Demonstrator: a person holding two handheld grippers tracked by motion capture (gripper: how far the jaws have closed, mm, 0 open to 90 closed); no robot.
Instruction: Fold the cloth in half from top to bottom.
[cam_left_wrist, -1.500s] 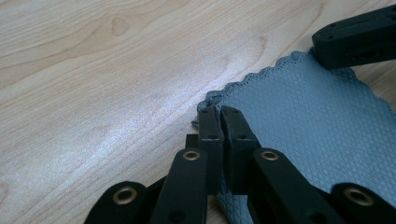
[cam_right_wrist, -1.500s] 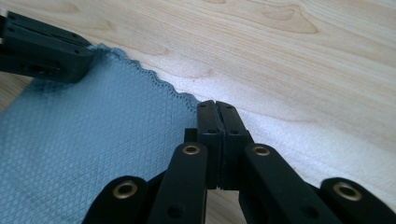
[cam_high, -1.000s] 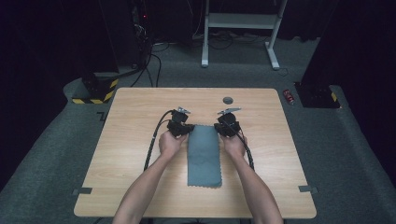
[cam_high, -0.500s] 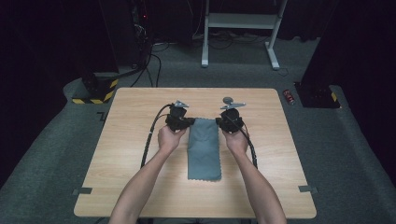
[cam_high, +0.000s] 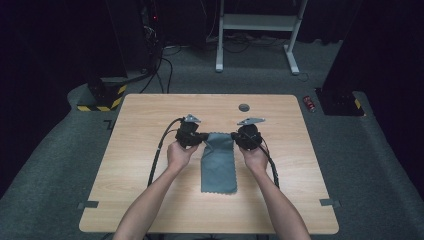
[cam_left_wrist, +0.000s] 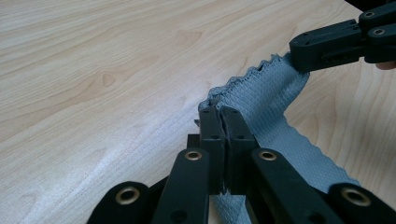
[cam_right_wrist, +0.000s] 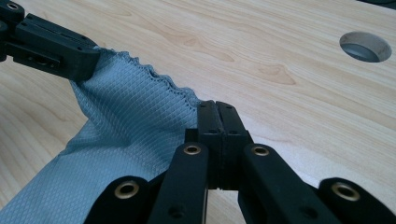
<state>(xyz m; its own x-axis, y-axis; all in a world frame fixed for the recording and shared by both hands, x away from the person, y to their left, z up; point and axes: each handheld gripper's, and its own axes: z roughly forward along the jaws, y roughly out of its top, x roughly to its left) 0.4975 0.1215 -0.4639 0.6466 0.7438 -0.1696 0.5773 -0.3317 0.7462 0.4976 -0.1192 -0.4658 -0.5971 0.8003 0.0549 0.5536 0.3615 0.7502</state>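
A grey-blue cloth (cam_high: 219, 162) is shown on a wooden table (cam_high: 140, 200), lying lengthwise toward the person. Its far edge is lifted off the wood and held at both corners; the near end rests flat toward 6 o'clock. The left gripper (cam_high: 201, 135) is clamped on the far left corner, its jaws pressed together with the scalloped hem pinched between them, as seen along the left gripper (cam_left_wrist: 223, 122) in its own view. The right gripper (cam_high: 235, 136) is closed likewise on the far right corner, seen from its own camera at the right gripper (cam_right_wrist: 217, 116). The pick-up of both corners is judged complete; which fold or spread is intended cannot be told, and it appears not yet begun. Both forearms enter from 6 o'clock, the jaws turned inward toward each other. A round hole (cam_high: 244, 107) in the table lies at 12 o'clock, well apart from the cloth.
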